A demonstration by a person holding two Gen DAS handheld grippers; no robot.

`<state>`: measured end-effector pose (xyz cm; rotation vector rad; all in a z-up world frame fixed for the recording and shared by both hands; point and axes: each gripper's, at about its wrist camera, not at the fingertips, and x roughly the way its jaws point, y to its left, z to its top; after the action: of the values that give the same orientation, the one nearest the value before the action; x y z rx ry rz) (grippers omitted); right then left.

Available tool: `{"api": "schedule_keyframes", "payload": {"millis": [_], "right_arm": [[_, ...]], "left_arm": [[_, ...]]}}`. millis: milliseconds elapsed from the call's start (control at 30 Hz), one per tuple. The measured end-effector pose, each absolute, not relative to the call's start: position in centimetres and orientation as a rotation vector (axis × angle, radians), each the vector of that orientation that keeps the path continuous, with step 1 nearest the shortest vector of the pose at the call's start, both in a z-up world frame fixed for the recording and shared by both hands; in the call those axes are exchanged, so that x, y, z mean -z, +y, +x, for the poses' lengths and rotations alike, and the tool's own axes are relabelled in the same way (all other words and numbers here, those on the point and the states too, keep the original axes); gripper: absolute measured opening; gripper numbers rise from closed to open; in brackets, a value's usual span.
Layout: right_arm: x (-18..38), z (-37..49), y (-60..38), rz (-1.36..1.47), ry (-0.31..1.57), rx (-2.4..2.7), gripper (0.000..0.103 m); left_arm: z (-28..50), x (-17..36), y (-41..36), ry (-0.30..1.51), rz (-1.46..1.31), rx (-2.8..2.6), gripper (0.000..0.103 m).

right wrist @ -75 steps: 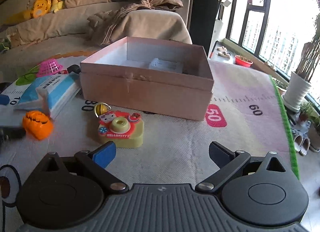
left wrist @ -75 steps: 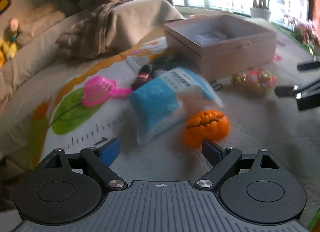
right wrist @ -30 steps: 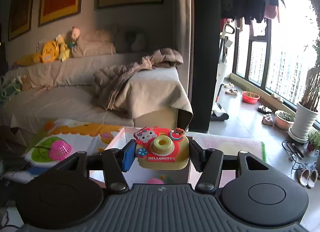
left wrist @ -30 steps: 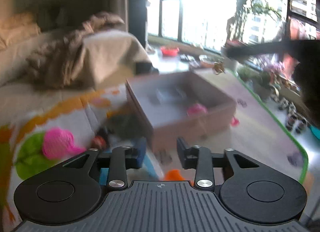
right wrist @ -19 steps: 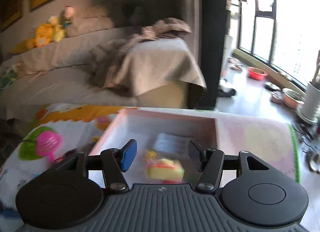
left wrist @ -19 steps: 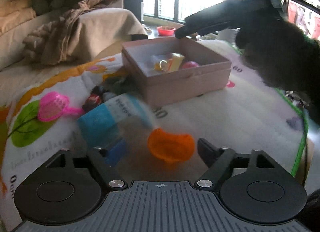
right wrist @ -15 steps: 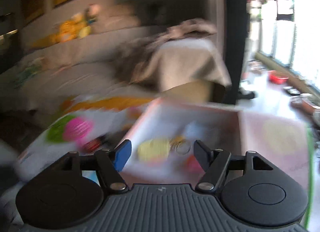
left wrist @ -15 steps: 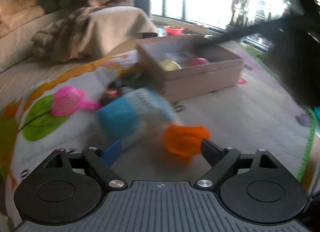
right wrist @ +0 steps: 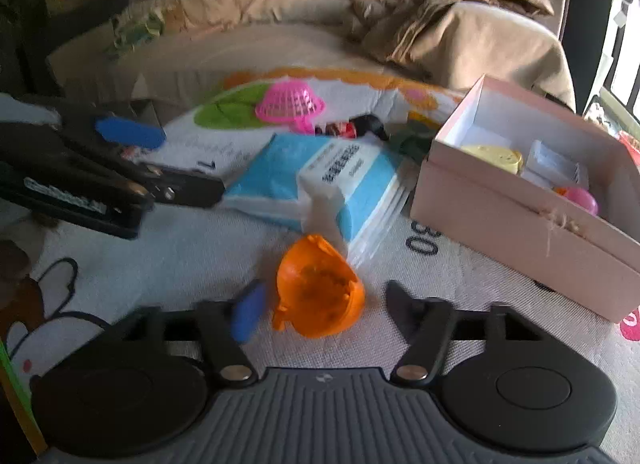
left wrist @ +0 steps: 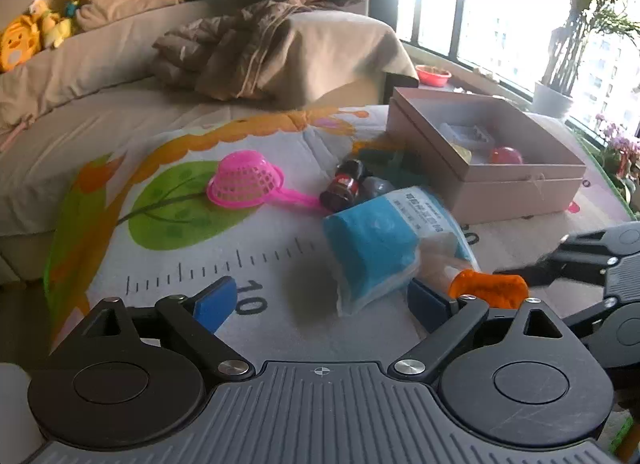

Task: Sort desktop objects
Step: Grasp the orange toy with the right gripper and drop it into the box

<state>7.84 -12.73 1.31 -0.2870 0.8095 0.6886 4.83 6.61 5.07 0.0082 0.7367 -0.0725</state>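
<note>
The orange toy lies on the play mat between the fingers of the right gripper, which have just been closing but seem not yet to touch it (blurry). The left gripper has just opened wide, empty, near the blue pack. Risk: the round toy may slip out, or a finger may catch the pack; pink box nearby, sofa and windows behind.

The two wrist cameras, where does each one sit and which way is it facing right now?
Left wrist: sits behind the left tool, whose jaws have just opened, angled down at the play mat and blue tissue pack; the right tool shows at right.
Right wrist: sits behind the right tool, jaws just closing around but not touching the orange plastic pumpkin; the left tool shows at left.
Shared: pumpkin, tissue pack, pink cardboard box.
</note>
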Motion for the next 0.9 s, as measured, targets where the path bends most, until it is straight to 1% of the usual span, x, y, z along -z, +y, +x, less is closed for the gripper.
{"api": "schedule_keyframes", "payload": {"millis": [33,167,300,433,533,633,767,833,900], "right_arm": [[-1.4,7.7,-12.8,-0.294,0.812,-0.686,0.046],[-2.4,7.3,-13.7,-0.287,0.798,-0.678,0.046],[-4.6,7.0,-15.2,-0.280,0.758,-0.659,0.046],[-8.9,9.6,-17.5,-0.240,0.637,-0.571,0.046],[-10.7,13.3,-19.0,-0.241,0.571,-0.455,0.046],[-10.3,17.3,-19.8,-0.241,0.565,-0.380,0.048],[-8.9,20.6,-20.7,-0.179,0.613,-0.295,0.048],[-8.5,20.5,-21.2,-0.138,0.622,-0.303,0.054],[-8.2,19.8,-21.4,-0.126,0.623,-0.309,0.056]], "left_arm": [[4.9,-5.0,6.5,0.737,0.007,0.074,0.096],[5.3,-4.7,6.0,0.744,-0.001,0.087,0.096],[5.4,-4.5,5.4,0.749,0.000,0.104,0.096],[5.4,-4.3,4.8,0.743,0.014,0.140,0.098],[5.5,-4.2,4.0,0.736,0.034,0.172,0.099],[5.5,-4.2,2.8,0.721,0.075,0.206,0.099],[5.7,-4.4,1.4,0.673,0.173,0.260,0.100],[6.3,-4.3,0.9,0.644,0.219,0.286,0.101],[7.5,-3.9,0.4,0.630,0.258,0.299,0.101]]}}
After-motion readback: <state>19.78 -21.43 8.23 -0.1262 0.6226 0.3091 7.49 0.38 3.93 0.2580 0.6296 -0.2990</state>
